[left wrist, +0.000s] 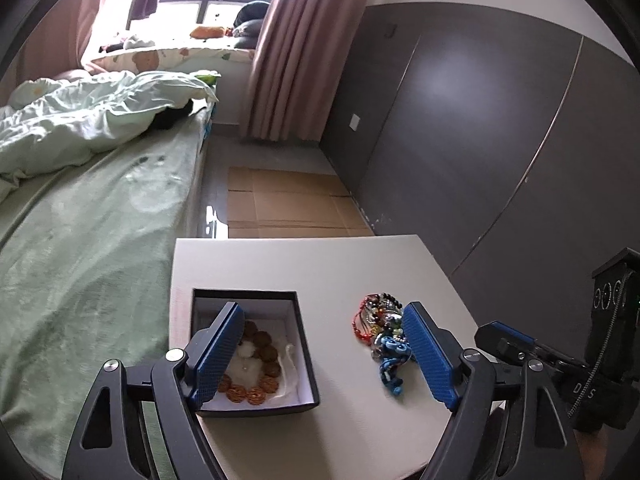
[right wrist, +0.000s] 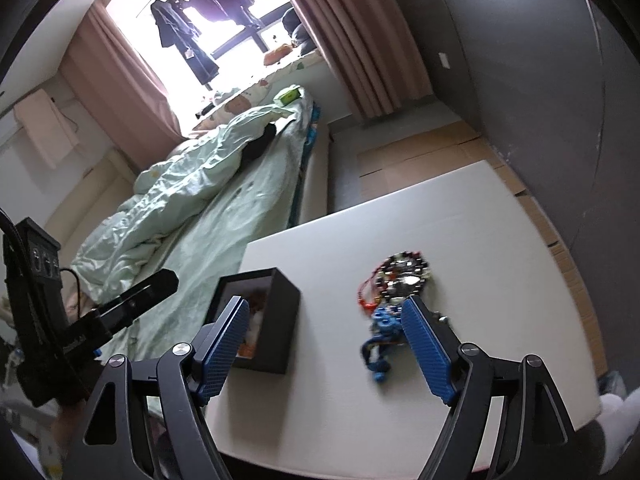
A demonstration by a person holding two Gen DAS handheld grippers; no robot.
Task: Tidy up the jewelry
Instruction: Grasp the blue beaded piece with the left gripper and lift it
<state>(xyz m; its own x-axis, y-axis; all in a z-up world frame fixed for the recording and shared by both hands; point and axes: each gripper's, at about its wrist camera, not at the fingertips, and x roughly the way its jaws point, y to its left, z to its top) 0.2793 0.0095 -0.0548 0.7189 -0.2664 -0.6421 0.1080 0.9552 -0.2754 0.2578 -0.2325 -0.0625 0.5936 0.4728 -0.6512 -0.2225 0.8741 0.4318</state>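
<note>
- Jewelry (left wrist: 380,320): a heap of bead strings lies on the white counter (left wrist: 320,264), right of a box (left wrist: 304,344) and apart from it. Dark and mixed glassy beads sit at the far end, a red string curls off its left side, and chunky blue beads (left wrist: 390,354) trail toward the camera.
- The box is black outside, white inside, with no lid on. In it lies a ring of round brown beads (left wrist: 260,364) on white padding.
- Hidden or unclear: in the left view a blue pad covers the near left corner of the box and the other pad covers the right edge of the heap. In the right view the box (right wrist: 276,320) shows mostly its dark wall, its contents only a blur, and the heap (right wrist: 396,280) is smeared.
- Left tongs (left wrist: 322,354): spread wide, nothing gripped, one pad over the box, the other by the heap.
- Right tongs (right wrist: 324,350): also wide apart and empty, bare counter between the pads, the right pad just beside the blue beads.
</note>
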